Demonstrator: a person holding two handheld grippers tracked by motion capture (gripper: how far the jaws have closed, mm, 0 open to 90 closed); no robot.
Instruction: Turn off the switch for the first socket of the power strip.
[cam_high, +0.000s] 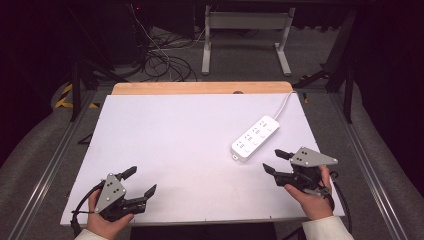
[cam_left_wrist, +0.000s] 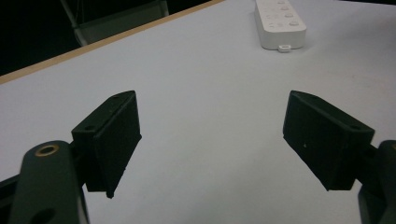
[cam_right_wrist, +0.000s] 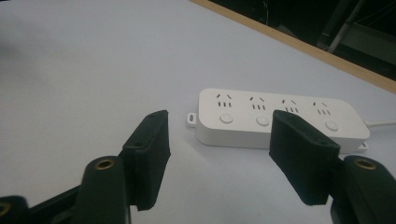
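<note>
Power strip: a white power strip with four outlets and a button under each lies flat on the white desk, on its right half, set diagonally, its cord running off toward the far wooden edge.
Right tool: the right tool hovers just beside the strip's near end, jaws spread wide with nothing between them; in the right gripper view the strip lies just ahead of the jaws, its long side facing them.
Left tool: the left tool sits near the front left corner of the desk, well apart from the strip, jaws also spread and empty; its own view shows the strip's end far off.
Step in hand: judged as the right tool's approach to the strip, either to grip its body or to press a button.
Doing it well: for a grip, bring the jaws down across the narrow width, one on each long side, near the middle so the strip does not swing; keep the jaws level with the desk and low enough to catch the side walls.
Care: the smooth casing may slide on the desk; the cord could drag or tug if the strip is lifted fast.
Left tool's part: it can steady the far end if the strip turns.
</note>
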